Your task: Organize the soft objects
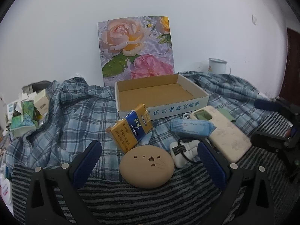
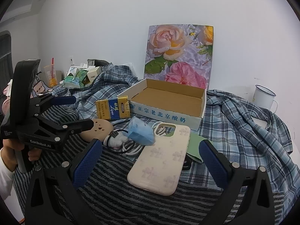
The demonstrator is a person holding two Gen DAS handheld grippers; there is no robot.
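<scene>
An empty cardboard box [image 1: 159,95] [image 2: 168,103] lies open on the plaid cloth. In front of it lie a yellow-blue pack [image 1: 131,127] [image 2: 112,108], a tan round pad [image 1: 147,167] [image 2: 97,130], a blue tissue packet [image 1: 191,127] [image 2: 140,131], a white hair tie bundle [image 1: 182,152] [image 2: 117,139] and a cream phone case [image 1: 223,133] [image 2: 161,157]. My left gripper [image 1: 149,159] [image 2: 75,112] is open, its fingers either side of the tan pad. My right gripper [image 2: 151,159] is open around the phone case.
A flowered board [image 1: 136,48] leans on the wall behind the box. A white enamel mug [image 1: 217,65] [image 2: 264,97] stands at the back right. Tissue boxes and cartons [image 1: 24,112] [image 2: 80,76] are piled at the left. A striped blanket [image 2: 112,196] covers the front.
</scene>
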